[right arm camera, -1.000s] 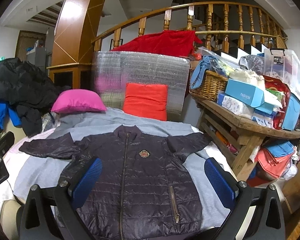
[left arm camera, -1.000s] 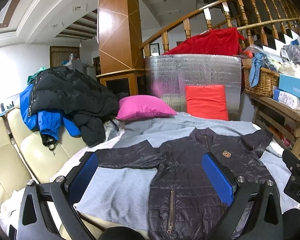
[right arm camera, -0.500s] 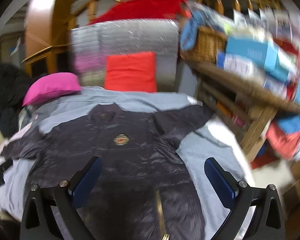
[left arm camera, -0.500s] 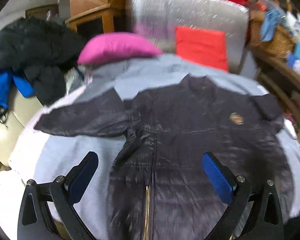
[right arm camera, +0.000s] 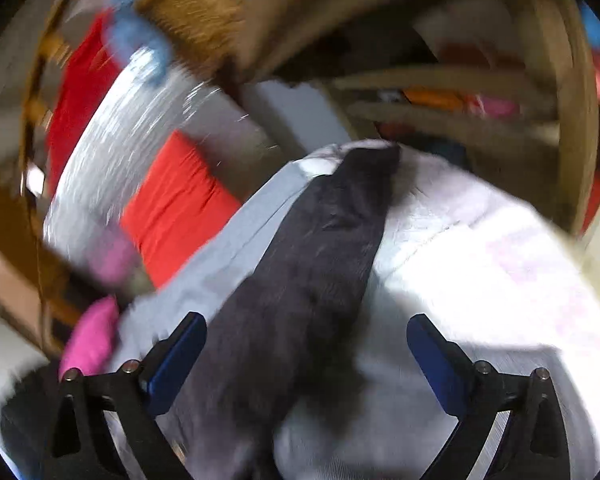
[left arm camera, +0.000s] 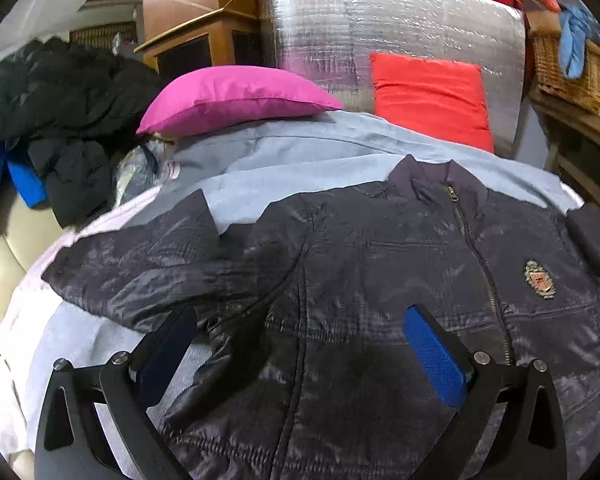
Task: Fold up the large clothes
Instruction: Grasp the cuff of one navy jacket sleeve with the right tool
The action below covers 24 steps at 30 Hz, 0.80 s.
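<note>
A dark quilted jacket (left arm camera: 380,272) with a front zip and a chest badge (left arm camera: 539,280) lies flat, front up, on a grey-blue sheet (left arm camera: 284,160). Its left sleeve (left arm camera: 140,256) stretches out to the left. My left gripper (left arm camera: 300,344) is open and hovers low over the jacket's left side, near the armpit. In the blurred right wrist view my right gripper (right arm camera: 302,344) is open, rolled to one side, just above the jacket's right sleeve (right arm camera: 332,232), which runs away from it to the cuff.
A pink pillow (left arm camera: 236,98) and a red cushion (left arm camera: 432,98) lean against a silver foil roll (left arm camera: 380,24) at the back. Dark and blue coats (left arm camera: 56,92) pile on a cream sofa at left. A wooden shelf rack (right arm camera: 460,92) stands beyond the sleeve's cuff.
Both grippers have dropped down and forward toward the jacket. The left one moved over the left armpit area; the right one swung right, rolling, over the right sleeve. Both stayed open.
</note>
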Motion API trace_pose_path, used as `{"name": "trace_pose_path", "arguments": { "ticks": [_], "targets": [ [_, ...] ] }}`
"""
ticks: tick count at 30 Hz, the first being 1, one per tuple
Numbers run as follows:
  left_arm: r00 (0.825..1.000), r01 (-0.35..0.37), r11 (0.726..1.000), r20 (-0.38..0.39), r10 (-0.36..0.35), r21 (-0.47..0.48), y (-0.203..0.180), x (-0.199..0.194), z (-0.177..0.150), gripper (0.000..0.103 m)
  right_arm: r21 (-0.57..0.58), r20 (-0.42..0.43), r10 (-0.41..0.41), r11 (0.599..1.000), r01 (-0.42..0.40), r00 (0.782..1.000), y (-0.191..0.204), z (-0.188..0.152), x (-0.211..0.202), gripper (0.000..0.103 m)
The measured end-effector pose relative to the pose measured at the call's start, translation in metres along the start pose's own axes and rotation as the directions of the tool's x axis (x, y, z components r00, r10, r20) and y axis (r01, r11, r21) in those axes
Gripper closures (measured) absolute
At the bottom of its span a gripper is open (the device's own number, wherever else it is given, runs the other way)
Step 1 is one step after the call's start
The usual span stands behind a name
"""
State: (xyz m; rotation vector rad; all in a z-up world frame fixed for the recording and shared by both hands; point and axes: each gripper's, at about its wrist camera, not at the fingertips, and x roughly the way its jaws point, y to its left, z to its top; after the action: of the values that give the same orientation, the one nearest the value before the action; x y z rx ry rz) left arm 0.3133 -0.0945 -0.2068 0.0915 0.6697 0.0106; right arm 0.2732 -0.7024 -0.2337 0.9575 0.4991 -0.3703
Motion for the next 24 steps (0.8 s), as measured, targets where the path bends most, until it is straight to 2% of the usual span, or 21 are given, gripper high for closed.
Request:
{"name": "trace_pose_path", "arguments": {
  "ticks": [3, 5, 11, 12, 15, 17, 18, 19, 21, 24],
  "targets": [
    [1.0, 0.003, 1.0, 0.002, -0.003, 0.017, -0.006, 0.006, 0.002, 0.0, 0.094, -0.02, 0.021, 0.995, -0.019, 1.0, -0.019, 0.015, 0.025, 0.02],
    [1.0, 0.007, 1.0, 0.008, -0.008, 0.026, -0.011, 0.006, 0.002, 0.0, 0.134, -0.024, 0.037, 0.99, -0.033, 0.999, -0.027, 0.025, 0.04, 0.021],
    [1.0, -0.007, 0.997, 0.026, 0.005, 0.073, -0.023, 0.011, 0.0, 0.0, 0.224, -0.028, 0.011, 0.975, -0.004, 1.0, -0.045, 0.053, 0.073, 0.023],
    [1.0, -0.009, 0.997, 0.017, 0.008, 0.08, -0.025, 0.014, 0.0, 0.0, 0.229, -0.024, 0.013, 0.973, -0.007, 1.0, -0.045, 0.056, 0.079, 0.028],
    [1.0, -0.009, 0.996, 0.003, 0.009, 0.089, -0.028, 0.019, 0.0, 0.0, 0.216, -0.035, -0.006, 0.976, 0.013, 0.999, -0.04, 0.064, 0.094, 0.028],
    [1.0, -0.011, 0.995, 0.002, 0.011, 0.097, -0.031, 0.021, -0.001, 0.0, 0.184, -0.029, -0.026, 0.982, 0.031, 0.999, -0.033, 0.067, 0.1, 0.039],
    [1.0, -0.013, 0.995, 0.002, 0.013, 0.102, -0.032, 0.022, -0.001, 0.0, 0.172, -0.044, -0.034, 0.984, 0.041, 0.998, -0.03, 0.068, 0.105, 0.067],
    [1.0, -0.012, 0.994, 0.002, 0.012, 0.104, -0.033, 0.022, 0.0, 0.0, 0.166, -0.057, -0.048, 0.984, 0.057, 0.997, -0.029, 0.067, 0.108, 0.081],
    [1.0, -0.008, 0.995, 0.004, 0.008, 0.104, -0.033, 0.021, 0.0, 0.0, 0.138, -0.031, -0.076, 0.987, 0.079, 0.997, -0.024, 0.065, 0.106, 0.084],
    [1.0, -0.006, 0.995, 0.012, 0.005, 0.102, -0.032, 0.017, 0.0, 0.0, 0.117, 0.045, -0.03, 0.993, 0.024, 0.999, -0.011, 0.059, 0.087, 0.09]
  ]
}}
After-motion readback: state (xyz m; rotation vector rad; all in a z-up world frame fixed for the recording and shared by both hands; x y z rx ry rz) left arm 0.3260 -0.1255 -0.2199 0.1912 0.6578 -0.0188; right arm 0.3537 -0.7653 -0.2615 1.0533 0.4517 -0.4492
